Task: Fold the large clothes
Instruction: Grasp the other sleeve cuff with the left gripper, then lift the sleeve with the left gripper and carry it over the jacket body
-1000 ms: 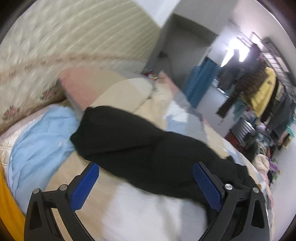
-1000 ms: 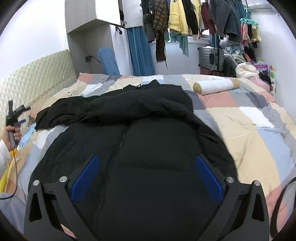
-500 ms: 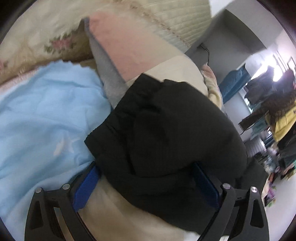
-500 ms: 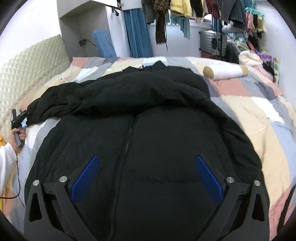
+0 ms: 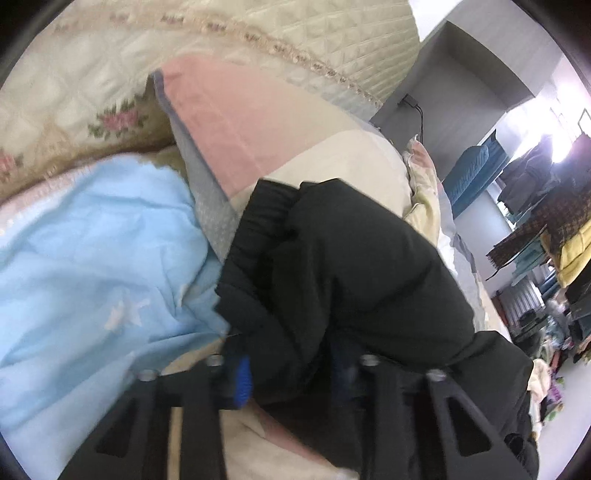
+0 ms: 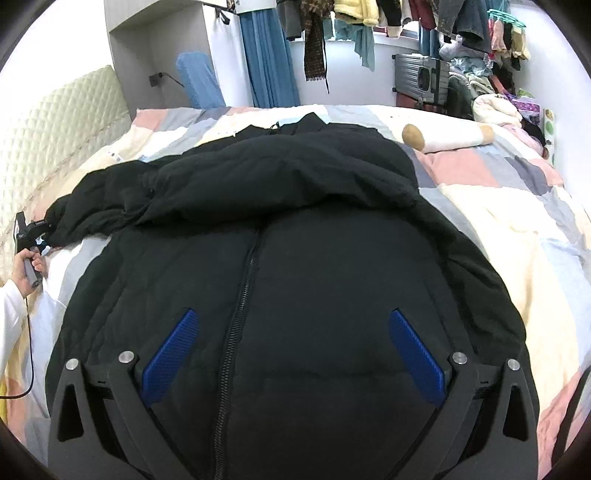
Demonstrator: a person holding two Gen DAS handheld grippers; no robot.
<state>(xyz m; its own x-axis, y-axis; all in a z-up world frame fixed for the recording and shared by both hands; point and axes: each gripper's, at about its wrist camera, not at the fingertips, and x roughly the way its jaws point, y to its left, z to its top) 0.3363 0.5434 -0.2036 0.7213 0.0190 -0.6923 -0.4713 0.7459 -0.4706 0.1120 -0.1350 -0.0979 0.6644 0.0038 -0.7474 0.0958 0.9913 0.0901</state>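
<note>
A large black puffer jacket (image 6: 295, 266) lies front-up on the patchwork bed (image 6: 517, 221), zipper down its middle. Its left sleeve (image 6: 96, 199) stretches toward the headboard. My left gripper (image 5: 291, 365) is shut on the cuff end of that sleeve (image 5: 332, 266); the black fabric bulges between the narrowed fingers. It also shows in the right wrist view (image 6: 33, 236), held by a hand at the sleeve's end. My right gripper (image 6: 291, 350) is open and empty, hovering over the jacket's lower front.
A light blue sheet (image 5: 92, 266) and a pink and grey pillow (image 5: 229, 122) lie by the quilted headboard (image 5: 258, 37). A rolled white bolster (image 6: 450, 136) lies at the far right of the bed. Hanging clothes (image 6: 369, 22) and a suitcase (image 6: 421, 77) stand beyond.
My left gripper has closed on the sleeve cuff; its fingers were wide apart around it half a second ago. My right gripper has moved in closer over the jacket front.
</note>
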